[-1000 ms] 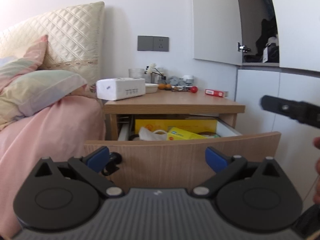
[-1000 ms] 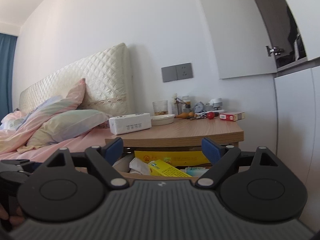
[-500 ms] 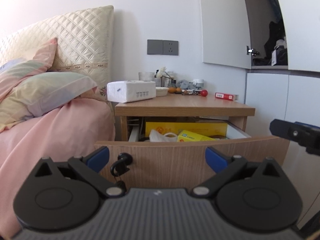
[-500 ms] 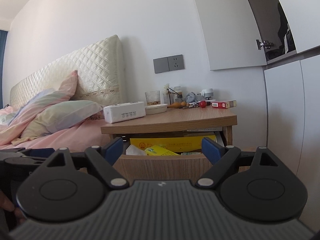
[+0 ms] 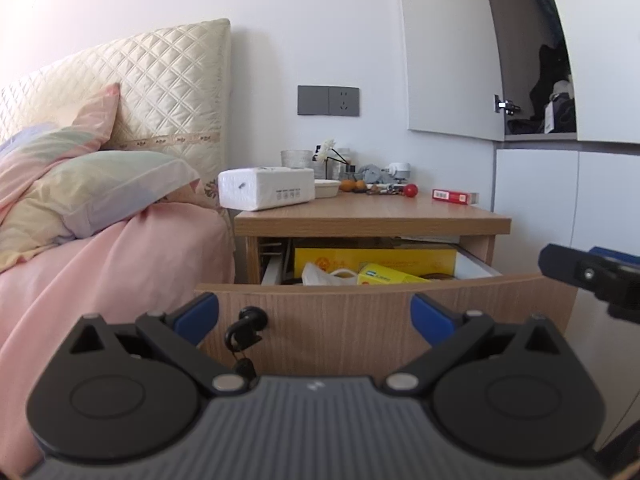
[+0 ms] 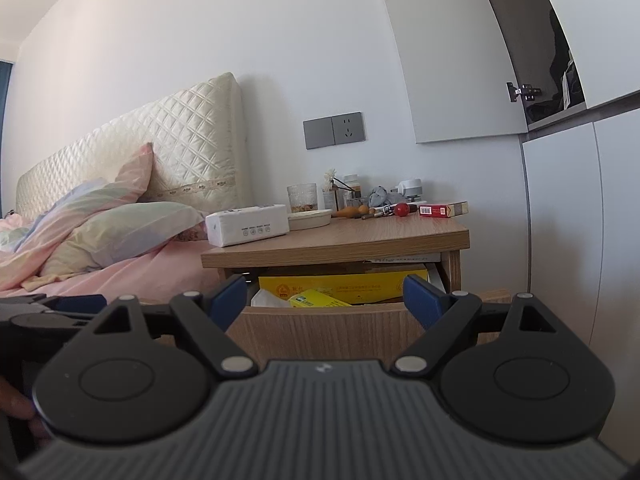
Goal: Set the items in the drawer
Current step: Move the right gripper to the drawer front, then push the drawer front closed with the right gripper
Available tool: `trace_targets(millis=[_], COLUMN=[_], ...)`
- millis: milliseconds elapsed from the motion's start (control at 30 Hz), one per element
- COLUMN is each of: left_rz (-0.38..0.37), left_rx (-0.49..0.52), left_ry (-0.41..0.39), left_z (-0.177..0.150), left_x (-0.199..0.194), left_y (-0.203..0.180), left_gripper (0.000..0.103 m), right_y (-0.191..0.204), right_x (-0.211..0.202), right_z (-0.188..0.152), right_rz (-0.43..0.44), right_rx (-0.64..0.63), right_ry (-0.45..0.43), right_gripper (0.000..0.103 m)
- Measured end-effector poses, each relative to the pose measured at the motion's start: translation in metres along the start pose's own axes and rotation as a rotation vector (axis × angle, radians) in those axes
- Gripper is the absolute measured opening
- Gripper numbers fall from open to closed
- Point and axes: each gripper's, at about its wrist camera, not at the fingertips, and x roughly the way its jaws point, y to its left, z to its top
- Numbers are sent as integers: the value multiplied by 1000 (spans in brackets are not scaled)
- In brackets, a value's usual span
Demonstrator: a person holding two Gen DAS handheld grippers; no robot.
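The wooden nightstand's drawer (image 5: 360,320) stands pulled open, with a black key in the lock of its front (image 5: 246,326). Inside lie a long yellow box (image 5: 376,258), a smaller yellow box (image 5: 384,276) and a white bag (image 5: 324,274). The drawer also shows in the right wrist view (image 6: 320,328). On the nightstand top (image 5: 368,212) are a white tissue pack (image 5: 266,188), a red box (image 5: 454,196), a red ball (image 5: 410,190), a dish and small items. My left gripper (image 5: 314,314) is open and empty before the drawer front. My right gripper (image 6: 326,298) is open and empty, farther back.
A bed with pink cover (image 5: 100,272) and pillows lies left of the nightstand. White cabinets (image 5: 560,184) stand to the right, one upper door ajar. The right gripper shows at the right edge of the left wrist view (image 5: 592,276).
Both grippers have drawn back from the nightstand and drawer, which now look smaller and farther away. Both stay open and empty.
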Motion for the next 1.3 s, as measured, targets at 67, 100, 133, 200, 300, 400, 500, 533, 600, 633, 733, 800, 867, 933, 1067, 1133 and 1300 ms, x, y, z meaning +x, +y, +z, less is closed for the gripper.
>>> trace_targets(millis=[67, 100, 133, 200, 300, 400, 500, 533, 600, 633, 733, 800, 867, 933, 1067, 1133, 1300], left_rz=[0, -1, -3, 3, 8, 14, 41, 47, 43, 41, 26, 26, 30, 36, 52, 53, 39], left_rx=[3, 6, 11, 23, 48, 70, 90, 92, 80, 73, 46, 32, 18, 7, 8, 5, 8], left_ry=[-5, -11, -24, -51, -79, -93, -87, -82, -72, -70, -86, -95, -99, -99, -106, -104, -95], left_z=[-1, -1, -2, -2, -5, -10, -18, -21, -23, -24, -23, -23, -23, -24, -27, -29, -32], left_x=[-1, -2, -4, -7, -8, -5, 2, 5, 9, 11, 12, 14, 16, 19, 25, 28, 35], left_y=[-3, -4, -6, -10, -17, -21, -23, -23, -22, -22, -20, -19, -18, -16, -14, -12, -11], left_gripper=[102, 100, 100, 100, 95, 89, 81, 78, 76, 74, 70, 68, 64, 60, 55, 53, 49], right_y=[0, 0, 0, 0, -3, -6, -9, -9, -9, -9, -8, -9, -9, -10, -10, -10, -12], right_x=[-1, -1, -1, 0, 1, 3, 5, 5, 7, 9, 14, 18, 21, 24, 29, 32, 38], right_z=[-2, -3, -3, -5, -7, -10, -12, -13, -15, -16, -19, -21, -24, -27, -33, -36, -41], right_rz=[0, -1, -7, -13, -21, -22, -14, -10, -11, -13, -21, -25, -33, -37, -43, -44, -33], right_rx=[-1, -4, -7, -11, -13, -12, -6, -5, -8, -11, -19, -21, -23, -25, -29, -28, -5], right_ry=[-6, -10, -14, -20, -22, -18, -16, -15, -11, -7, 5, 11, 15, 14, 7, 9, 11], right_gripper=[86, 86, 85, 83, 74, 69, 61, 58, 50, 48, 43, 40, 40, 40, 40, 40, 40])
